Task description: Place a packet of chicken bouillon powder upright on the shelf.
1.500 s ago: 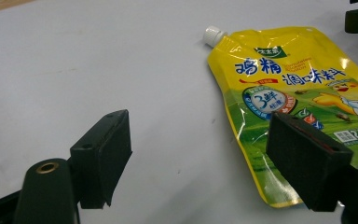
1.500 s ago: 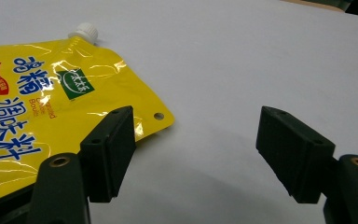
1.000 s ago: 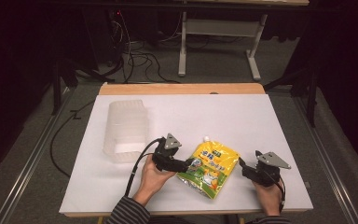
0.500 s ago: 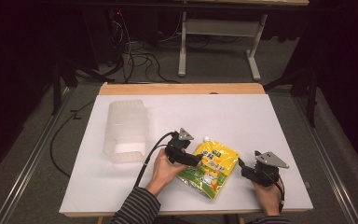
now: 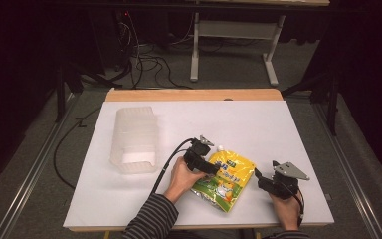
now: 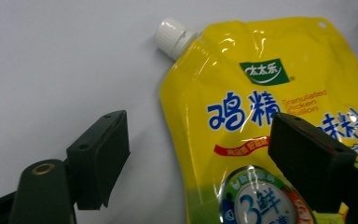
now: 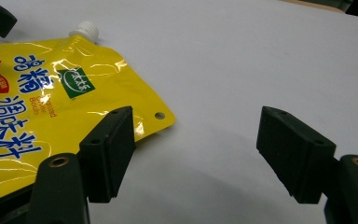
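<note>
A yellow spouted pouch (image 5: 225,180) with a white cap (image 5: 220,148) lies flat on the white table near the front edge. My left gripper (image 5: 213,168) is open at the pouch's upper left edge. In the left gripper view (image 6: 200,140) one jaw hangs over bare table and the other over the pouch (image 6: 261,93), whose cap (image 6: 171,36) points away. My right gripper (image 5: 258,180) is open just right of the pouch. In the right gripper view (image 7: 198,140) the pouch's corner (image 7: 158,116) lies by the left jaw, and bare table shows between the jaws.
A clear ribbed plastic container (image 5: 133,141) lies on its side on the left half of the white table top (image 5: 258,124). Behind the table's wooden far edge (image 5: 194,94) are cables and a metal stand on the floor.
My left gripper has moved right, from beside the pouch to over its upper left edge. The right gripper and the pouch have stayed put.
</note>
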`<action>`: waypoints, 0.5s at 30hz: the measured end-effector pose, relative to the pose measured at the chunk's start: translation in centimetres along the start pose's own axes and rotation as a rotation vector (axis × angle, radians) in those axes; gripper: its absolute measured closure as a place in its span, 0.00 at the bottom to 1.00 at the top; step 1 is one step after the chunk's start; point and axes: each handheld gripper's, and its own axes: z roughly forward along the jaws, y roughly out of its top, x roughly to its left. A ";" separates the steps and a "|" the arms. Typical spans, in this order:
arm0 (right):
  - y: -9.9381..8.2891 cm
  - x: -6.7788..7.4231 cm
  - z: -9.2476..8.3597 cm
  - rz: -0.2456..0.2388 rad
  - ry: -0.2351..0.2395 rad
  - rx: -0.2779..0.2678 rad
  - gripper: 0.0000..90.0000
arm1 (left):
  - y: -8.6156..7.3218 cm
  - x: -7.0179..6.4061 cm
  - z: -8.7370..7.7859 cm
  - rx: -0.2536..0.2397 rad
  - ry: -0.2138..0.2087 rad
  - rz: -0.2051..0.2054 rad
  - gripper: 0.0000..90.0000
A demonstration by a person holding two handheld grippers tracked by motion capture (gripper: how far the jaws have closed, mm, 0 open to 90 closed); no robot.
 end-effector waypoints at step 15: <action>0.0 0.1 0.1 -0.009 -0.006 0.009 0.31 | -0.2 -1.9 0.5 0.008 0.028 0.073 0.44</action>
